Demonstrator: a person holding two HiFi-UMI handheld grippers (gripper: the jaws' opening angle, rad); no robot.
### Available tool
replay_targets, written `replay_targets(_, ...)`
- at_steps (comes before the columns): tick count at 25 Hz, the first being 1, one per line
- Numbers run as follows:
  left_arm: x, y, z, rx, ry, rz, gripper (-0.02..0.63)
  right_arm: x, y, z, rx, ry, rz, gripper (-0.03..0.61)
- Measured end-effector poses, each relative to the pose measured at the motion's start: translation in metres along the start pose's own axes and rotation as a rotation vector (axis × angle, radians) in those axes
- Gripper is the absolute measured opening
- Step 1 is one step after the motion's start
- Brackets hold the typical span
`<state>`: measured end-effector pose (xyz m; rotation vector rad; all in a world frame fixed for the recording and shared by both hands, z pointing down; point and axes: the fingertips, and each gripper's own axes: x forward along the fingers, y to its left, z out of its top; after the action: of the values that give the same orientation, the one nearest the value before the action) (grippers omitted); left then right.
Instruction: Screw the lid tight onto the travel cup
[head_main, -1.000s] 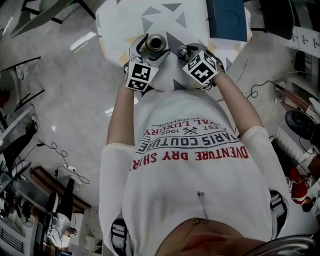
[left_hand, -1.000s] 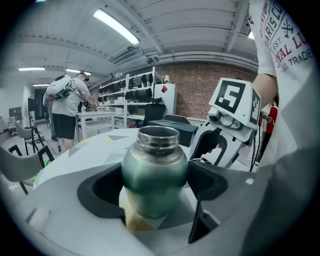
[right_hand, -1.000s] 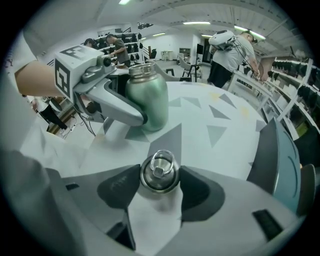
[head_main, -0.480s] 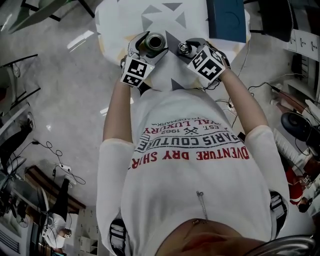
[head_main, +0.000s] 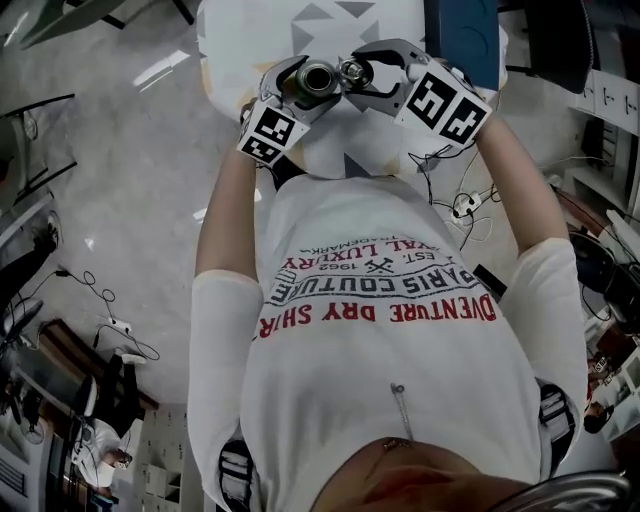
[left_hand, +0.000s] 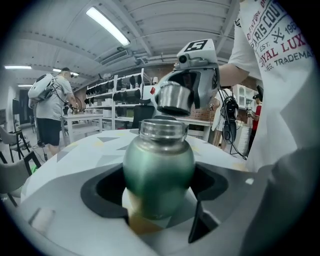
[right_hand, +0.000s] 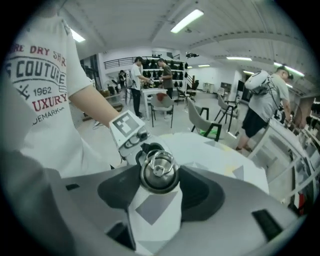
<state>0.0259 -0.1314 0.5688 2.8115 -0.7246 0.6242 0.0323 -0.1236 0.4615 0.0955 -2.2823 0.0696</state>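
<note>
A green metal travel cup (left_hand: 159, 170) stands upright between the jaws of my left gripper (left_hand: 159, 202), which is shut on its body. In the head view the open mouth of the cup (head_main: 316, 78) shows from above, in the left gripper (head_main: 308, 88). My right gripper (head_main: 362, 72) is shut on the steel lid (head_main: 351, 69), which has a wire ring on top. In the left gripper view the lid (left_hand: 173, 98) hangs just above the cup's rim, a little to the right, with a small gap. In the right gripper view the lid (right_hand: 159, 172) fills the gap between the jaws.
Under both grippers is a table (head_main: 330, 22) with a white cloth printed with grey triangles. A dark blue box (head_main: 462, 30) lies at its back right. Cables (head_main: 455, 205) hang at the right. People (right_hand: 262, 107), chairs and shelves stand in the room behind.
Both grippers have moved away from the body, further over the table. The right gripper has swung left, bringing the lid from beside the cup to just over its mouth.
</note>
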Motion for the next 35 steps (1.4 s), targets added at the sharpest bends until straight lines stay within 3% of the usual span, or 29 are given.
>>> replay_targets(10, -0.002, -0.003, 0.001, 0.042, 0.026, -0.099, 0.382, 0.029, 0.013, 0.028, -0.179, 0.032, 0.173, 0.252)
replay_targets(20, 0.0, -0.003, 0.0, 0.036, 0.014, -0.112, 0.382, 0.048, 0.015, 0.025, -0.255, 0.125, 0.245, 0.253)
replay_targets(27, 0.001, -0.001, 0.001, 0.026, 0.002, -0.113, 0.385, 0.052, 0.012, 0.027, -0.238, 0.12, 0.229, 0.253)
replay_targets(35, 0.002, -0.002, -0.005, 0.008, 0.007, -0.116, 0.387, 0.054, 0.01, 0.026, -0.025, 0.065, 0.134, 0.253)
